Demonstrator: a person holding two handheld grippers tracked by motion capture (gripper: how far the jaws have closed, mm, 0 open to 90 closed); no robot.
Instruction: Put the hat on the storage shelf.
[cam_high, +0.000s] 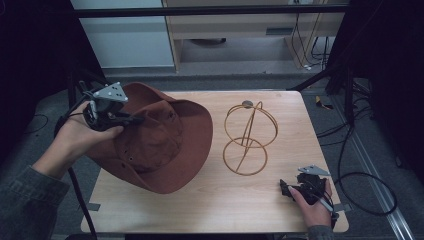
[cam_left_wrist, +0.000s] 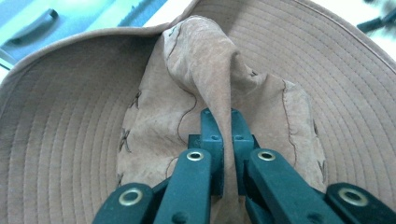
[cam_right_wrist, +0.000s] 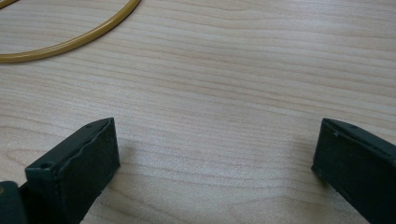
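Hat first: at the left of the light wooden table (cam_high: 215, 210) we see a wide-brimmed, rust-brown suede hat (cam_high: 165, 145), tilted up on its left side while its right brim lies on the tabletop. Our left gripper (cam_high: 131, 120) reaches in from the left and is clamped on the hat's crown; in the left gripper view its jaws stand close together with a raised fold of the soft crown (cam_left_wrist: 205, 70) pinched between them, the stitched brim spreading out all around. Just right of the hat, apart from it, stands a golden wire hat stand (cam_high: 248, 138), made of a ring flat on the table and upright hoops rising from it. Farther right, near the table's front corner, our right gripper (cam_high: 286, 189) rests low by the tabletop, well apart from the hat. In the right gripper view its jaws stand wide apart over bare wood with nothing between them, and a curve of the stand's base ring (cam_right_wrist: 70, 44) lies beyond.
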